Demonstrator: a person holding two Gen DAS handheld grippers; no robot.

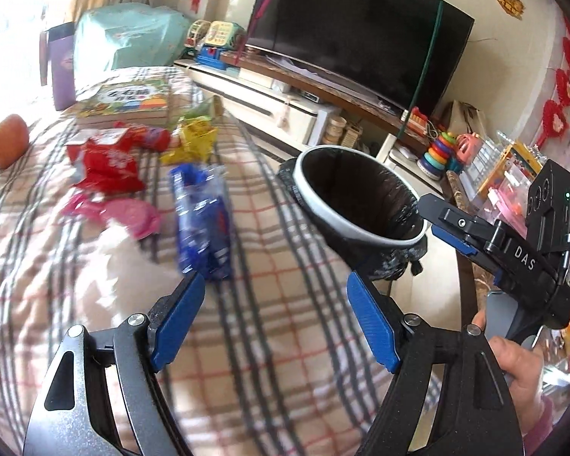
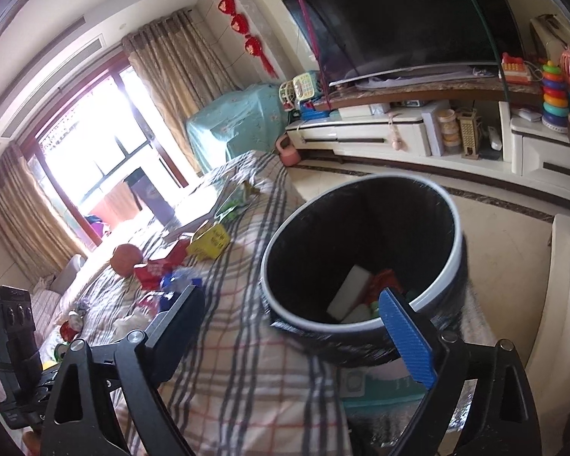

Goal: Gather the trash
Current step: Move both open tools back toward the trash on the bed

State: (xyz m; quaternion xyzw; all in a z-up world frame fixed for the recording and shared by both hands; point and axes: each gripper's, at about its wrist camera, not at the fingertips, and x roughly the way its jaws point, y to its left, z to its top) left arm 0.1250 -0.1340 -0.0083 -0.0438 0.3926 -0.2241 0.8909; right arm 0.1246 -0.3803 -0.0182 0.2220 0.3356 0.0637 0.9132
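Observation:
A black-lined trash bin with a white rim stands at the edge of the plaid-covered table. In the right wrist view the bin holds a white block and a red wrapper. On the cloth lie a blue wrapper, a pink wrapper, a red wrapper and a yellow wrapper. My left gripper is open and empty, its left fingertip just short of the blue wrapper. My right gripper is open and empty at the bin's near rim, also seen from the left wrist as the right gripper.
An orange-red fruit, a picture book and a purple box share the table. Beyond the bin are a TV on a low white cabinet and toys. A hand grips the right handle.

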